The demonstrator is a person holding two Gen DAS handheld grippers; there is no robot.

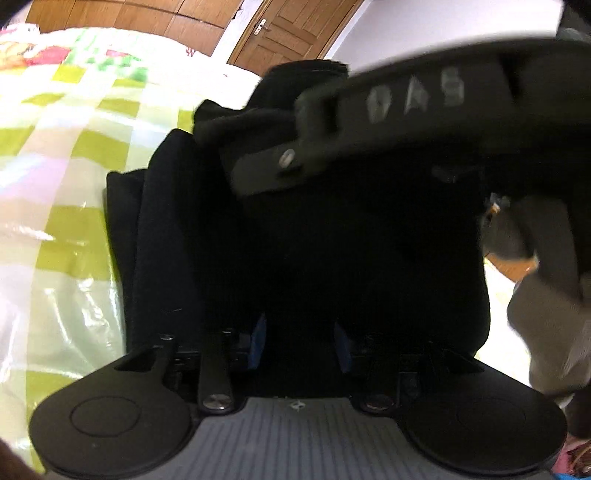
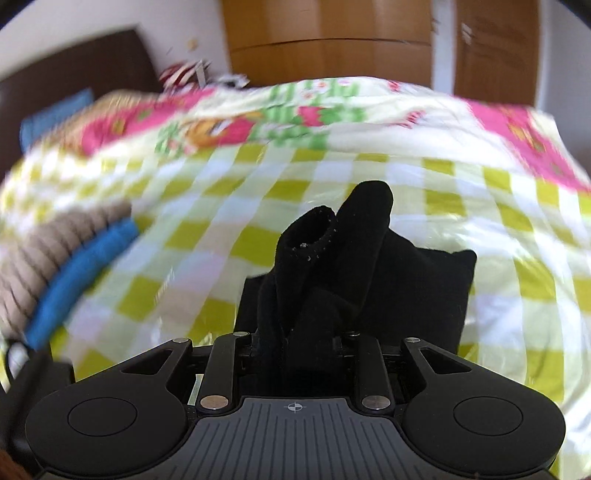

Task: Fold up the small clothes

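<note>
The black garment [image 2: 332, 266] is lying on the checked bedsheet [image 2: 192, 221], bunched at the centre of both views, and part of it is rising as a tubular cuff toward twelve o'clock in the right wrist view. It is judged soft, light and limp, likely to sag and unroll if gripped by one layer only; the hemmed cuff edge or a doubled corner appears the soundest hold.

The right gripper [image 2: 295, 350] is closing on a fold of the cloth, jaws narrowed around it. The left gripper [image 1: 299, 332] is pressing into the dark fabric; blue pads [image 1: 260, 339] are showing apart, but whether they are pinching cloth cannot be told.

The left view alone is showing the other gripper crossing at one o'clock and a wooden door [image 1: 291, 33]. The right view alone is showing folded beige and blue items [image 2: 66, 258] at nine o'clock.
</note>
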